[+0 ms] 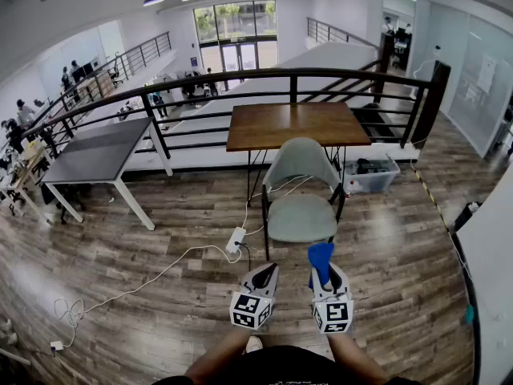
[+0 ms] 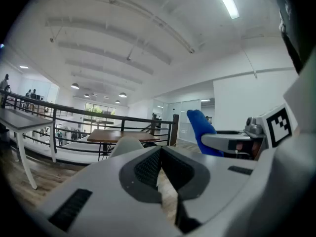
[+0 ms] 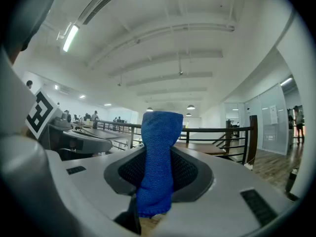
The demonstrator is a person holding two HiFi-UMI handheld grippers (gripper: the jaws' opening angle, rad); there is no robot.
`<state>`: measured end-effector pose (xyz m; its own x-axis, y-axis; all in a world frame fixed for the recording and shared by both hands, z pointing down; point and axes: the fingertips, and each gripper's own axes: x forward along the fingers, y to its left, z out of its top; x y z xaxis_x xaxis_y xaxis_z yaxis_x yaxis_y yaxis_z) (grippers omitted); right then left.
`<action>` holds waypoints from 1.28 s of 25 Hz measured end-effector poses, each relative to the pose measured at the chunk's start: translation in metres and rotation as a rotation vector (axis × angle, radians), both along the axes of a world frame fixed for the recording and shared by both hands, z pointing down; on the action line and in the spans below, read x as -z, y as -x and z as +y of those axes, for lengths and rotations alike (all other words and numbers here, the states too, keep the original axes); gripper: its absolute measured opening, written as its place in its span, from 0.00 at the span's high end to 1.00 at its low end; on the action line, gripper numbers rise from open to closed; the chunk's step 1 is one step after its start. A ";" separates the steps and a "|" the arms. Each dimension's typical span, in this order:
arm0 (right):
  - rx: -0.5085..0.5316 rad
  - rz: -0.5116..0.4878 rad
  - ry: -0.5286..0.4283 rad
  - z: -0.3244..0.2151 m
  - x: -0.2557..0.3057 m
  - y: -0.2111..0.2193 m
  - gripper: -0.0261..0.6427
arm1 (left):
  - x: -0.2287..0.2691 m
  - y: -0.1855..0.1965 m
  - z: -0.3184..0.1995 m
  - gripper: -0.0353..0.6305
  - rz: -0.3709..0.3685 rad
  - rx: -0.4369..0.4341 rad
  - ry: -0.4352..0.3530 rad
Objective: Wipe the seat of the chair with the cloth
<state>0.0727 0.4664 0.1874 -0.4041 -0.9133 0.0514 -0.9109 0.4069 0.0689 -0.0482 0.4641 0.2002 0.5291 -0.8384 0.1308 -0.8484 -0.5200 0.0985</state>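
Note:
A pale green chair (image 1: 300,203) with dark legs stands before a wooden table, its seat (image 1: 302,217) bare and facing me. My right gripper (image 1: 322,269) is shut on a blue cloth (image 1: 321,259), held just short of the seat's front edge. In the right gripper view the cloth (image 3: 157,164) stands up folded between the jaws. My left gripper (image 1: 267,275) hangs beside the right one, over the floor, shut with nothing in it. In the left gripper view the chair back (image 2: 127,143) shows low and the blue cloth (image 2: 201,131) at the right.
A brown wooden table (image 1: 295,124) stands behind the chair against a black railing (image 1: 240,83). A grey table (image 1: 94,155) is at the left. A white power strip (image 1: 235,240) and cables lie on the wood floor left of the chair. A clear bin (image 1: 372,175) sits at the right.

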 end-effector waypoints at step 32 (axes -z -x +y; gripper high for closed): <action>-0.106 -0.050 -0.026 -0.016 0.002 0.075 0.77 | -0.021 0.104 -0.025 0.94 0.040 -0.016 0.002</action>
